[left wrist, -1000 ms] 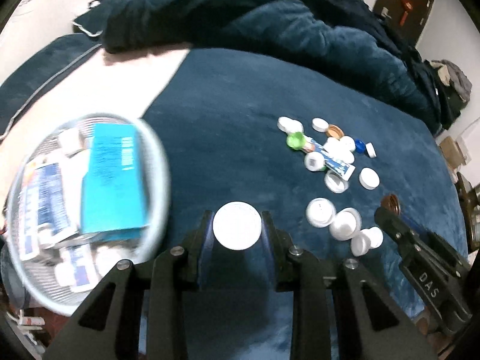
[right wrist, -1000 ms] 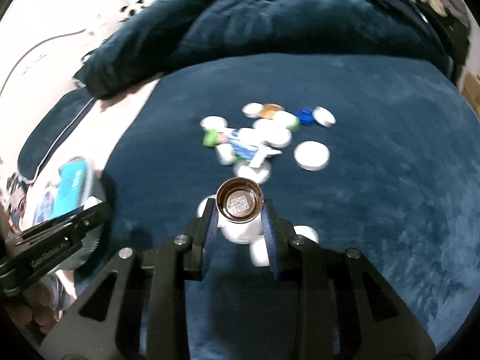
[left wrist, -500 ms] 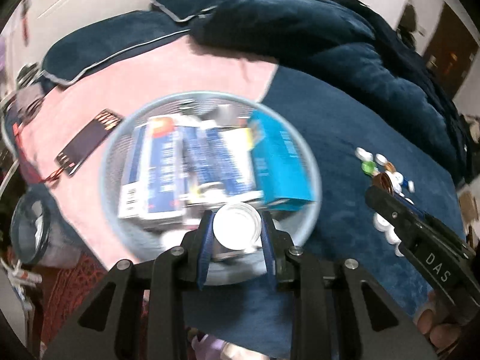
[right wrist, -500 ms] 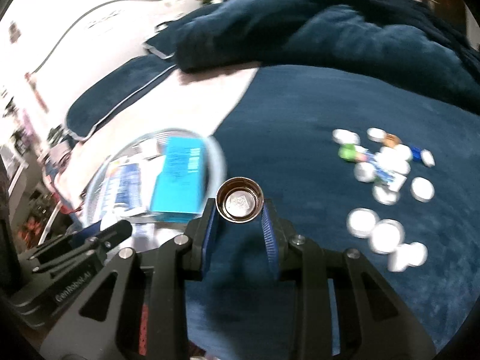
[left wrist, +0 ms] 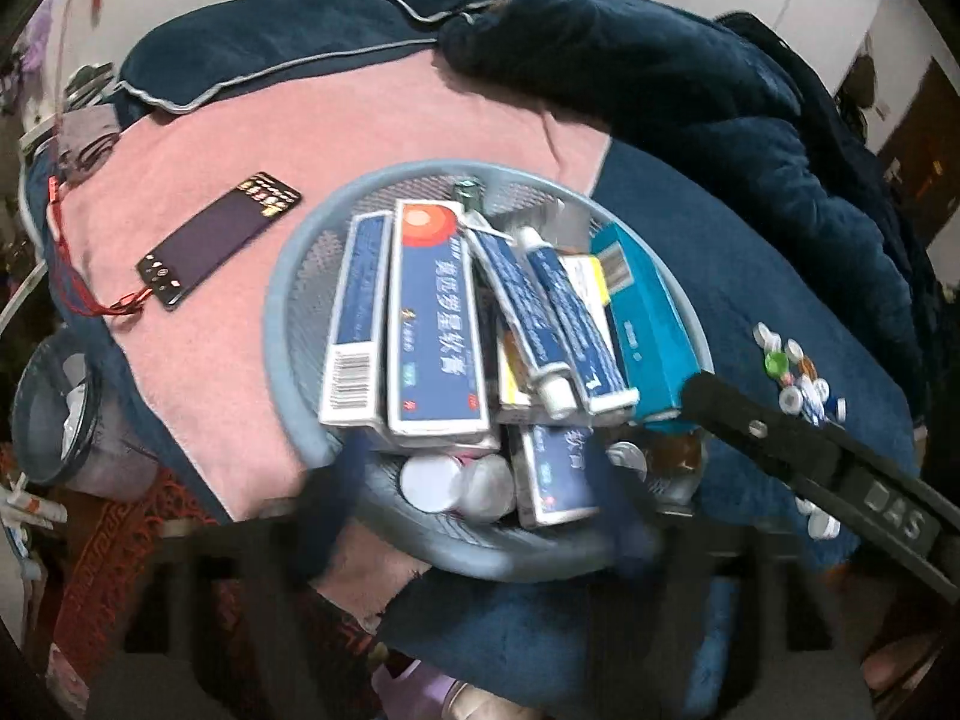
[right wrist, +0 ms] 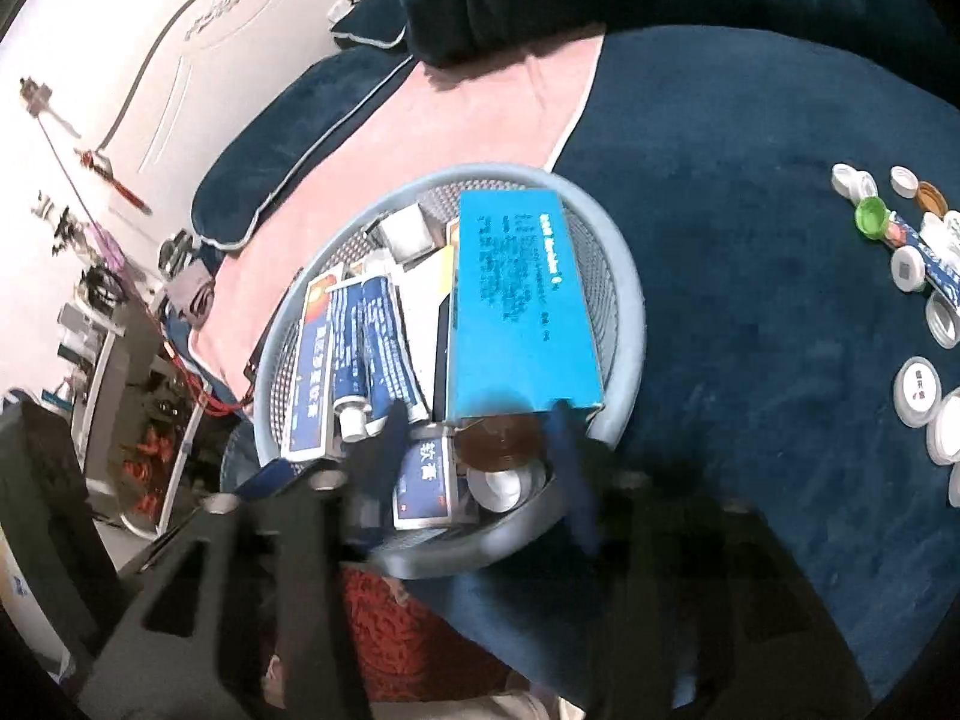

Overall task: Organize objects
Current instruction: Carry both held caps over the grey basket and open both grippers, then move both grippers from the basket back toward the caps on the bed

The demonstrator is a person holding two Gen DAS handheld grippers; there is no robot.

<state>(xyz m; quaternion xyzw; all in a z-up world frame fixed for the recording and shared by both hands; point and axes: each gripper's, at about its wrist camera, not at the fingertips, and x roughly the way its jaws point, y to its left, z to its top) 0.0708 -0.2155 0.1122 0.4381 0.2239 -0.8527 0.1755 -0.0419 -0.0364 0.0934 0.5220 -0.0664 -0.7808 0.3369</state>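
Note:
A round grey mesh basket holds several medicine boxes and ointment tubes, among them a teal box. My left gripper hangs over the basket's near side, its jaws opening and blurred. A white cap lies loose in the basket between them. My right gripper is over the near right rim, its jaws also opening. Under it a brown cap sits free beside a white cap. In the left wrist view the right gripper reaches in from the right.
Several loose bottle caps lie on the dark blue blanket to the right of the basket. A black flat device rests on the pink towel. A small bin stands at far left.
Both grippers carried their caps left from the cap pile to over the basket. The jaws then parted, and the white cap and the brown cap now lie loose in the basket.

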